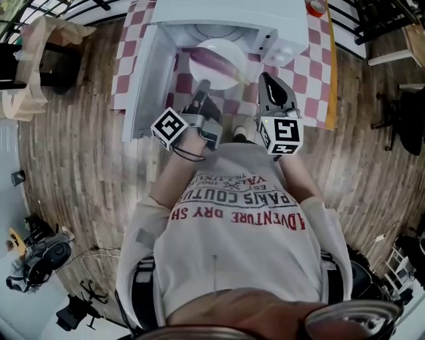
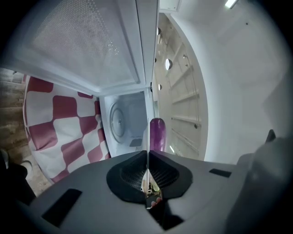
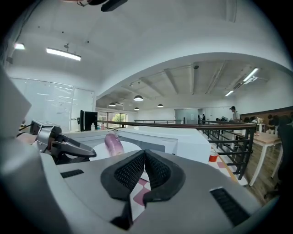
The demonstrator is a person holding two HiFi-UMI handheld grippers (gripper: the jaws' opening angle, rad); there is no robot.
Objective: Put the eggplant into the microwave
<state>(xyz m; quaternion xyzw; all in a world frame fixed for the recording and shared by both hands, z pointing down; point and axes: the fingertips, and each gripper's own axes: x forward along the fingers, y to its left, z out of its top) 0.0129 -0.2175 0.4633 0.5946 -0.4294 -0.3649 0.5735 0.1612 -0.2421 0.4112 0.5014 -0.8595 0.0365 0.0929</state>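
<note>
Checked cloth (image 1: 126,73) in red and white covers the desk, with plank flooring all round it. On the cloth stands a white microwave (image 1: 229,20), its door (image 1: 143,76) swung wide open to the left. The left gripper view shows the cavity and the glass turntable (image 2: 120,121) at its floor. Just right of the door, the left gripper (image 1: 201,87) reaches forward. Its jaws are pinched on the near rim of a white plate (image 1: 224,48), which shows there edge-on as a thin white line squeezed between the pads. The eggplant (image 1: 219,63), long and purple, lies slantwise across the plate, its rounded end rising just past the jaws in the left gripper view. Plate and eggplant are held at the mouth of the open microwave, above the cloth and in front of the cavity. Whether the far rim has crossed the opening cannot be told. Further right, the right gripper (image 1: 268,81) points the same way, just beside the plate and apart from it. Its jaws are pressed together with nothing between them; only cloth shows below.
</note>
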